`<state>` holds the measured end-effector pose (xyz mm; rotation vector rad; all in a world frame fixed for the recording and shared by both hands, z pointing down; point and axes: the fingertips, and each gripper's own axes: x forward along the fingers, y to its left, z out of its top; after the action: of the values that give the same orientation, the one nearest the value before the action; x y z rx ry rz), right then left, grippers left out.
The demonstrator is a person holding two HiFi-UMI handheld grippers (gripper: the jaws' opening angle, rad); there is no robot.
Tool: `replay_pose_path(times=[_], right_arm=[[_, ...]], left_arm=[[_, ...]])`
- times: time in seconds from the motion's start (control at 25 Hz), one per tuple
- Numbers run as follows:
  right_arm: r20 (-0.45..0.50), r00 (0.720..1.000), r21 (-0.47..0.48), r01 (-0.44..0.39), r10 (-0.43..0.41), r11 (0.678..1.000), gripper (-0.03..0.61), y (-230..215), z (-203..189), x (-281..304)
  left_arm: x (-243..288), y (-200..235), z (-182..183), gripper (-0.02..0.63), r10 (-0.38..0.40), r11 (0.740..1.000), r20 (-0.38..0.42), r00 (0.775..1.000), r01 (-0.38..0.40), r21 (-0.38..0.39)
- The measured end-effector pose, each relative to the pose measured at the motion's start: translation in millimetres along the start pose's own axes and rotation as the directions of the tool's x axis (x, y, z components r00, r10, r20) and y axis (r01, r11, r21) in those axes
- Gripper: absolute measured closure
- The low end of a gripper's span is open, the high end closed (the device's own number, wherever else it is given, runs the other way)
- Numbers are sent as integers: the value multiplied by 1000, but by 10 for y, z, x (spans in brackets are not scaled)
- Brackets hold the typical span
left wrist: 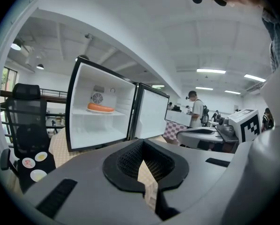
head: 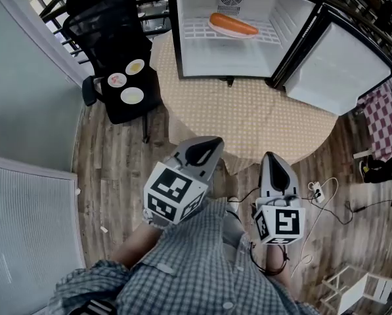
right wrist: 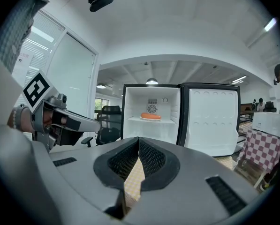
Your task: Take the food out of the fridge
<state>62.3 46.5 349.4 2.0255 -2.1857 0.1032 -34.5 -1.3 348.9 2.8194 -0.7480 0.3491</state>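
In the head view the person's checked shirt and the marker cubes cover both hands, and the frame's top edge cuts off the upper part of the fridge. Left of the fridge, a black chair carries three small plates on its seat. What lies on them is too small to make out.

The left claw and the right claw hang side by side over the near edge of the round table, well short of the fridge. Each claw's own view shows its tips meeting, closed on nothing.

Only the left gripper view shows a person standing far off to the right of the fridge. Only the right gripper view shows a hand on the left claw, to the fridge's left.

The fridge stands on the table's far side, its door swung fully open to the right. Inside it, on the wire shelf, a white plate holds the food, a long orange-red piece, possibly a sausage. Right of the door hangs a checked cloth.
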Motion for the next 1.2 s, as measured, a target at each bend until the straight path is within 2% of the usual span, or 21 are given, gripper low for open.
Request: replay_pose_path(times=[0.56,0.72,0.84,0.96,1.2], right_arm=[[25,987,-58,-154,156,986,568,-932,136,259],[51,977,-5,-208,208,978,569,-1159,203,276],[59,973,-32,-222,224,974,569,-1314,225,285],[52,972,-54,-227,230,972,569,-1417,190,322],[44,966,-14,-254,254,967,569,-1425,112,450]], left_arm=[[773,-275,330,611,141,989,56,988,-138,-59],[937,-371,369,611,181,982,65,981,-176,-71],[1045,-438,357,611,199,977,65,978,-193,-86],[1103,-490,321,611,207,974,58,977,-200,-106],[1144,-380,308,611,244,964,43,969,-237,-120]])
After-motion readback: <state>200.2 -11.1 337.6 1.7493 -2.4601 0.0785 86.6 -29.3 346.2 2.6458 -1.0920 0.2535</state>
